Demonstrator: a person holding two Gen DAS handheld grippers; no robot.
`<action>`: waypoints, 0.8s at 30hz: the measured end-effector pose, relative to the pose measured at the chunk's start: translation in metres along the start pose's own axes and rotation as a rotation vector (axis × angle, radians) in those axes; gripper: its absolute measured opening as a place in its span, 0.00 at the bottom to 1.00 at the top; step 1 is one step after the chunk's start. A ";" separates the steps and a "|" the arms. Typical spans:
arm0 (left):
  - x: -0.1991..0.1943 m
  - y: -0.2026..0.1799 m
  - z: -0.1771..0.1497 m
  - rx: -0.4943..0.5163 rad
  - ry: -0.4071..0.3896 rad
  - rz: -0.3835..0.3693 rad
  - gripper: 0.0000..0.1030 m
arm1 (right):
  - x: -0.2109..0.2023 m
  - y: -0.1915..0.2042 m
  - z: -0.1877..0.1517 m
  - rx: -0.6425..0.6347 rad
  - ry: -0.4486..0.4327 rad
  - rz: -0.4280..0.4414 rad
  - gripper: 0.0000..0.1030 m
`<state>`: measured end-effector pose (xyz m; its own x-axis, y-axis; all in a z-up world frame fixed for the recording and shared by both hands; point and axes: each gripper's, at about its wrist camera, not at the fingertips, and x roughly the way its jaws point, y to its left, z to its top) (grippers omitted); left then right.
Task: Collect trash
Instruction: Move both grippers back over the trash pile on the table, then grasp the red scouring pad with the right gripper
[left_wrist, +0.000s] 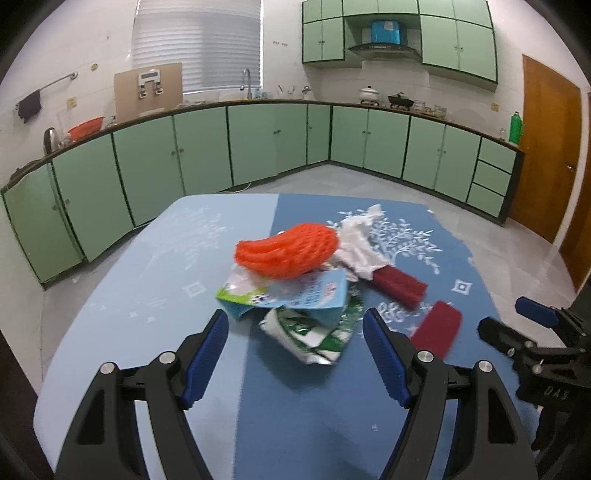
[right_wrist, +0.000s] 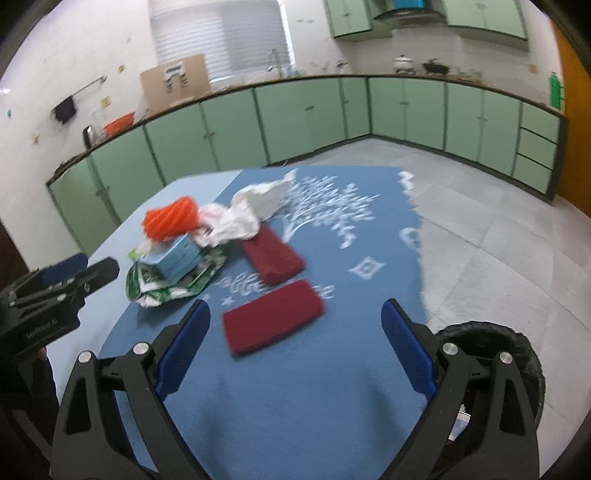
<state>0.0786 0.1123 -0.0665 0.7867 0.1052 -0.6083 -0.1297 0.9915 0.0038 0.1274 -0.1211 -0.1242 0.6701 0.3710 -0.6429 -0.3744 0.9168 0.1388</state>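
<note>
Orange ribbed foam netting (left_wrist: 288, 249) tops the trash heap on the blue cloth-covered table (left_wrist: 155, 295), resting on a flattened pale-blue carton (left_wrist: 306, 295) and crinkled green-and-white foil wrapper (left_wrist: 317, 332), with crumpled white paper (left_wrist: 358, 240) behind. Two dark red, coarse rectangular pads (right_wrist: 271, 317) lie beside. The left gripper (left_wrist: 295, 334) and right gripper (right_wrist: 295, 325) both stand apart, empty, above the table. A black-lined bin (right_wrist: 491, 332) sits lower right
</note>
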 end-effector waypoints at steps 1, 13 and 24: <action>0.001 0.002 -0.001 -0.004 0.004 0.002 0.72 | 0.003 0.002 -0.001 -0.011 0.012 0.006 0.89; 0.021 0.015 -0.005 -0.040 0.040 0.023 0.72 | 0.040 0.003 -0.003 -0.041 0.139 0.047 0.89; 0.035 0.021 -0.006 -0.060 0.070 0.022 0.72 | 0.058 0.012 -0.003 -0.083 0.207 0.016 0.89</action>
<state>0.0999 0.1362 -0.0924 0.7392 0.1191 -0.6628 -0.1842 0.9825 -0.0290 0.1605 -0.0893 -0.1622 0.5212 0.3391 -0.7832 -0.4408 0.8928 0.0932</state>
